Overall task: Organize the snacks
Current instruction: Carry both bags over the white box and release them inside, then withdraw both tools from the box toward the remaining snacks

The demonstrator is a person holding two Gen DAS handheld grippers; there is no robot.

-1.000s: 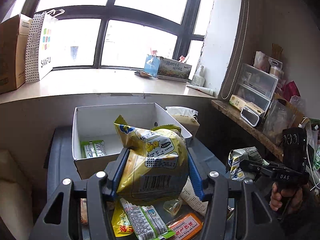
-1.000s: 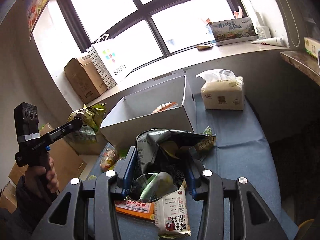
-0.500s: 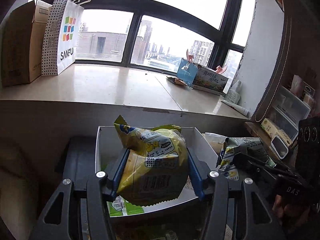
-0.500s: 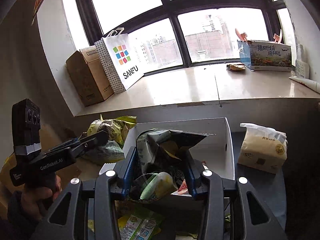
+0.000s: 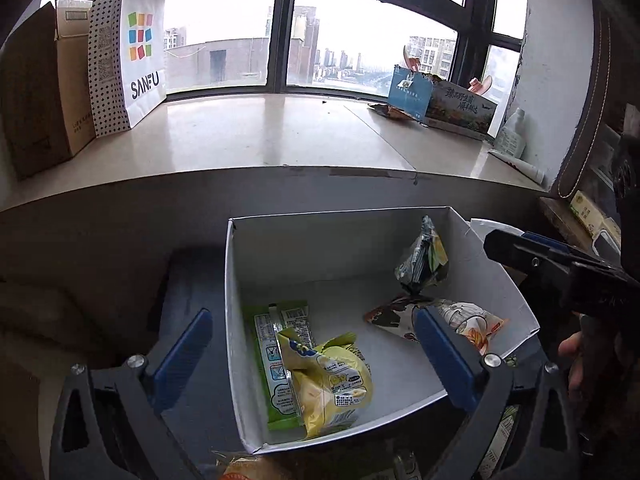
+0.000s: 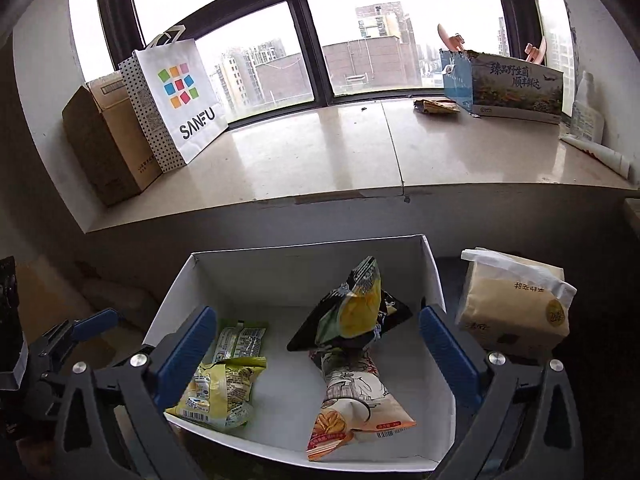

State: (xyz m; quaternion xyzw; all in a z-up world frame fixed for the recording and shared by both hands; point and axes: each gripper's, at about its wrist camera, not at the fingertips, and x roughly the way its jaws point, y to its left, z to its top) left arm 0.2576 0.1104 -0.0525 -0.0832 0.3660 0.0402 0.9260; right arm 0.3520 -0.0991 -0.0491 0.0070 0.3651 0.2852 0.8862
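A white open box (image 5: 304,248) stands on a dark table below the window sill; it also shows in the right wrist view (image 6: 280,268). My left gripper (image 5: 316,356) is open and empty above the box's front. The yellow snack bag (image 5: 332,384) lies inside on a green packet (image 5: 276,344). My right gripper (image 6: 316,356) is open and empty above the box. The dark snack bag (image 6: 356,312) leans in the box over a white and orange bag (image 6: 352,400). The yellow bag (image 6: 220,392) lies at the box's front left.
A tissue pack (image 6: 516,304) sits right of the box. On the sill stand a cardboard box (image 6: 104,140), a SANFU paper bag (image 6: 176,104) and a printed carton (image 6: 512,84). More snacks lie on the table below the box's front edge (image 5: 248,468).
Both grippers moved over the box and opened. The yellow bag dropped from the left gripper and the dark bag from the right gripper into the box.
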